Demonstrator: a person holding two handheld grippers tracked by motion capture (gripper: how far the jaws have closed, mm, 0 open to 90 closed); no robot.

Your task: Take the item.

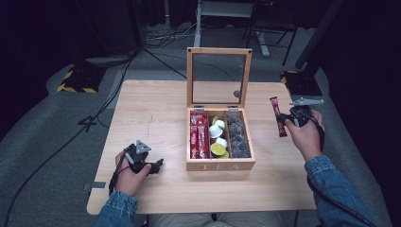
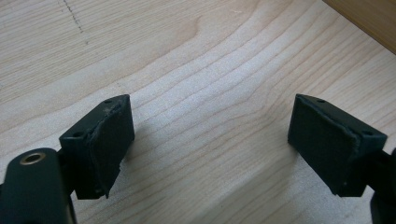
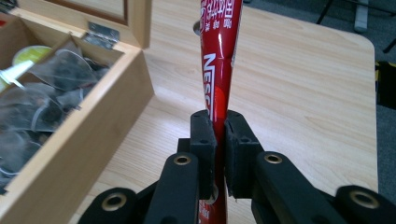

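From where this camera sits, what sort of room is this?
Probably a recording studio or lab: a small wooden table on grey carpet, cables trailing across the floor, and hazard-striped stand bases in the dark surroundings.

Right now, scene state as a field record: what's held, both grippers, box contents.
held: red stick sachet, pinched near its lower end
right gripper: shut on the sachet, right of the box, above the table
left gripper: fingers apart, nothing between them, low over bare wood
box: wooden, marked TEA, lid upright
compartments: left red sachets; middle small pods; right clear wrapped bags
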